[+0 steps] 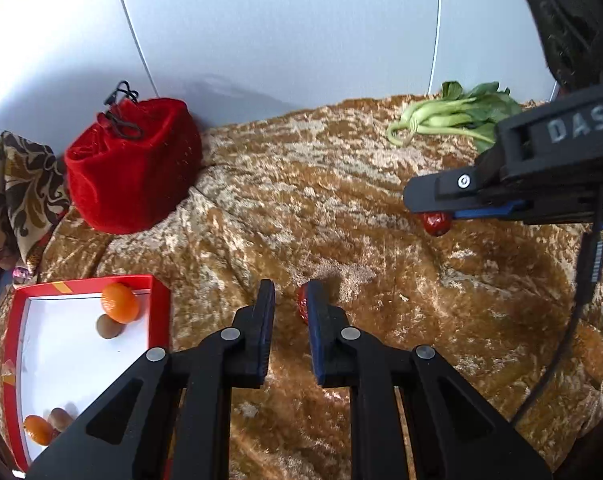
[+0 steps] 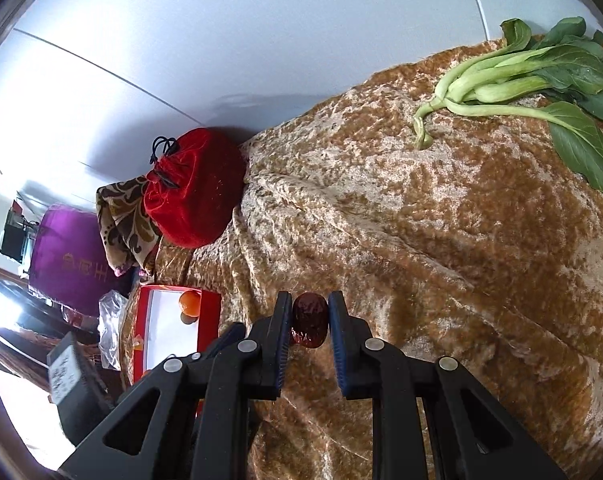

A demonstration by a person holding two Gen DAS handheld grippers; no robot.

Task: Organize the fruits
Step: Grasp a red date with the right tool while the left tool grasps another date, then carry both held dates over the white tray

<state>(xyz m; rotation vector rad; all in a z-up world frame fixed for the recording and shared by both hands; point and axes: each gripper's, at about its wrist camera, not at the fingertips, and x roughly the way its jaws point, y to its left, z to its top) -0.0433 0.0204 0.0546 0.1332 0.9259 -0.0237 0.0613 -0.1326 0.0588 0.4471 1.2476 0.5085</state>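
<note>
Golden velvet cloth (image 2: 441,216) below, my right tongs (image 2: 310,320) clenched on a red date (image 2: 310,320), my left tongs (image 1: 289,308) clenched, another date (image 1: 302,307) at one pad, red box (image 1: 159,300) nearby.

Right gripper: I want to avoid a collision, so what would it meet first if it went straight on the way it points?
Probably the brown cloth just beyond the date in its jaws; depth is unclear.

Crushed velvety golden cloth (image 2: 441,208) (shiny nap), plush red velvet pouch (image 1: 133,168).
</note>
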